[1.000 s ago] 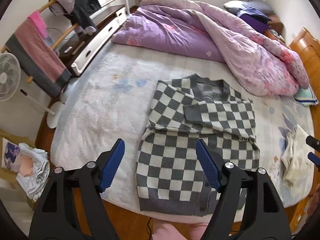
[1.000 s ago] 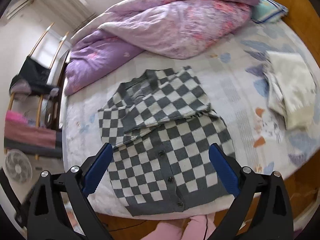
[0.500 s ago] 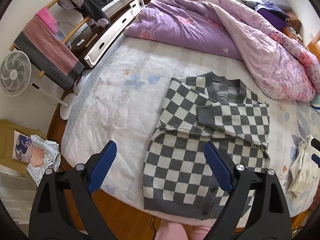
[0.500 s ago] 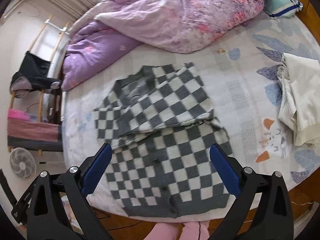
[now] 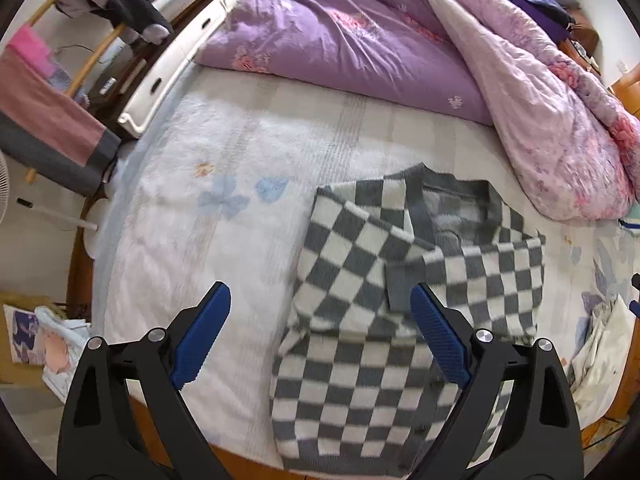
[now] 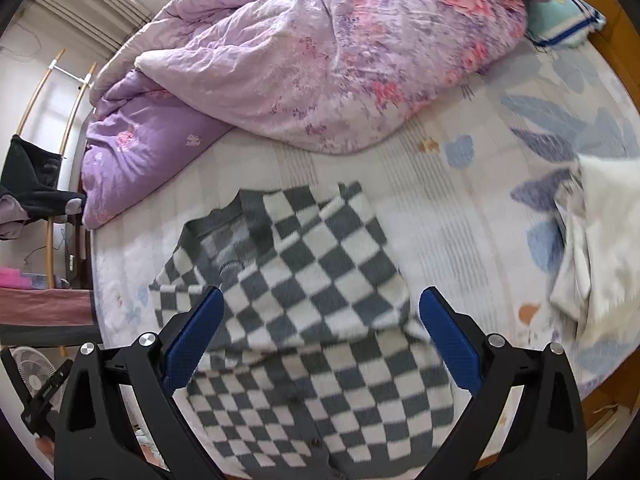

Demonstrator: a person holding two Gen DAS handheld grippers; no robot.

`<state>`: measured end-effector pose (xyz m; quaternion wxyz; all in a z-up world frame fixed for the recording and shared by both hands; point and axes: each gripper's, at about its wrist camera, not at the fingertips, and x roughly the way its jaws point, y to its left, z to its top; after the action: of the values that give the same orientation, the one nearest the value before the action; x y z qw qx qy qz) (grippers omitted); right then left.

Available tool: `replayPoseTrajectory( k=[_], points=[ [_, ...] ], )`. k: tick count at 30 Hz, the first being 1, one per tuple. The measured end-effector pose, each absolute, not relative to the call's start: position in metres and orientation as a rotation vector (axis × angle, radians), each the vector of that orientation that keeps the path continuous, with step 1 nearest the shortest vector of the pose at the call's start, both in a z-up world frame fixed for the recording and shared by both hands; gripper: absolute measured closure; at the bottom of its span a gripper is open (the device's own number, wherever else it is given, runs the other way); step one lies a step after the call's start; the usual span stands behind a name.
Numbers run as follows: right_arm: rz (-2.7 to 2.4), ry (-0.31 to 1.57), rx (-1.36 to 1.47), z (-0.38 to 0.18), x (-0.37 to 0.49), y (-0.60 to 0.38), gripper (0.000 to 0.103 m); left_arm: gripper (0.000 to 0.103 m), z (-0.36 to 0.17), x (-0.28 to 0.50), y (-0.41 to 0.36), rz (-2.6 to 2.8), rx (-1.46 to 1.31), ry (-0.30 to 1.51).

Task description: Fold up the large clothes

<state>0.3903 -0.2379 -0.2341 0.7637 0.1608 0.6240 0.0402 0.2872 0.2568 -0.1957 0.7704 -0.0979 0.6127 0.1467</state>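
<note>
Left tongs and right tongs spread wide, empty, poised above the near hem for a grab. Checkered cardigan flat on the bed, sleeves crossed inward. Beyond, quilt heaped clear.

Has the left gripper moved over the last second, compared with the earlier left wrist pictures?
Yes. The left gripper has come down and forward toward the grey-and-white checkered knit cardigan: the cardigan and the white patterned bedsheet now loom larger.
</note>
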Motion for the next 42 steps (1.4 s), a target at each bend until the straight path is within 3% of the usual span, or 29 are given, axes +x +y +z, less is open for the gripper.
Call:
replayPoseTrajectory(
  k=[8, 15, 24, 28, 31, 33, 34, 36, 39, 42],
  points=[
    [0.13, 1.49, 0.321, -0.311, 0.471, -0.22, 0.008, 0.011, -0.275, 0.378, 0.281, 0.271, -0.208, 1.417],
    [0.188, 1.66, 0.324, -0.406, 0.512, -0.214, 0.008, 0.011, -0.377, 0.431, 0.305, 0.212, -0.313, 1.577],
    [0.135, 1.779, 0.303, -0.505, 0.546, -0.199, 0.008, 0.011, -0.502, 0.445, 0.338, 0.271, -0.418, 1.722],
    [0.086, 1.802, 0.247, -0.53, 0.558, -0.195, 0.009, 0.009, -0.532, 0.438, 0.351, 0.262, -0.507, 1.724],
    [0.075, 1.773, 0.162, -0.537, 0.558, -0.187, 0.015, 0.009, -0.531, 0.433, 0.357, 0.289, -0.537, 1.643],
    [0.082, 1.74, 0.131, -0.532, 0.555, -0.185, 0.026, 0.022, -0.525, 0.431, 0.353, 0.297, -0.475, 1.599],
    [0.083, 1.725, 0.133, -0.527, 0.554, -0.185, 0.041, 0.027, -0.521, 0.432, 0.351, 0.289, -0.441, 1.583],
    [0.065, 1.721, 0.171, -0.52, 0.552, -0.19, 0.062, 0.044, -0.514, 0.436, 0.342, 0.286, -0.385, 1.575],
    [0.05, 1.742, 0.248, -0.514, 0.551, -0.203, 0.074, 0.066, -0.507, 0.44, 0.335, 0.349, -0.377, 1.584],
    [0.036, 1.723, 0.276, -0.502, 0.545, -0.211, 0.081, 0.078, -0.501, 0.44, 0.332, 0.401, -0.37, 1.589]
  ],
)
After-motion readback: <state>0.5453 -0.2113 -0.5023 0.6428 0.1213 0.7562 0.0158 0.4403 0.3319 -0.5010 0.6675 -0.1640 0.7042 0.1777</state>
